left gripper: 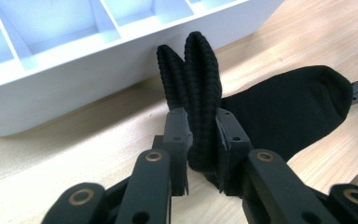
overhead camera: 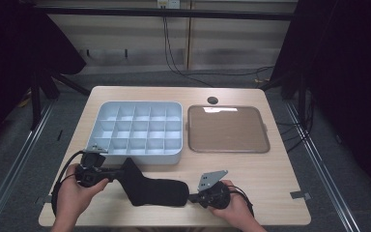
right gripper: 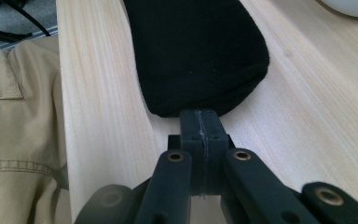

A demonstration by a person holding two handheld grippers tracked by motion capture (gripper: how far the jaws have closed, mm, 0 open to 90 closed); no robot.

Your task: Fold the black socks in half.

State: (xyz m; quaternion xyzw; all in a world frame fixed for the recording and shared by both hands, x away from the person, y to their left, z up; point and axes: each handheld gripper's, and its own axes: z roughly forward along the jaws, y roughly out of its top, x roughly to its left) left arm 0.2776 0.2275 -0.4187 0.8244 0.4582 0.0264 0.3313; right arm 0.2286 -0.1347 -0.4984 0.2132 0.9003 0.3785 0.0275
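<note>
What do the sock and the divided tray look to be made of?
Sock: black knit fabric, matte; the cuff shows ribbing where the left gripper clamps it. Divided tray: probably moulded plastic, pale grey-blue, smooth with a slight sheen and rounded corners.

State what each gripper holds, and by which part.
Left gripper: black sock, by its ribbed cuff. Right gripper: jaws shut at the toe tip; a hold cannot be told.

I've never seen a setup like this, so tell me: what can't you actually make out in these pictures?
- Right gripper: jaws shut at the toe of the black sock; right gripper view, the closed pads hide whether any fabric is caught.
- Sock cuff: left gripper view, the left gripper covers its lower part.
- Divided tray: high view, too small to judge its compartments' contents.
</note>
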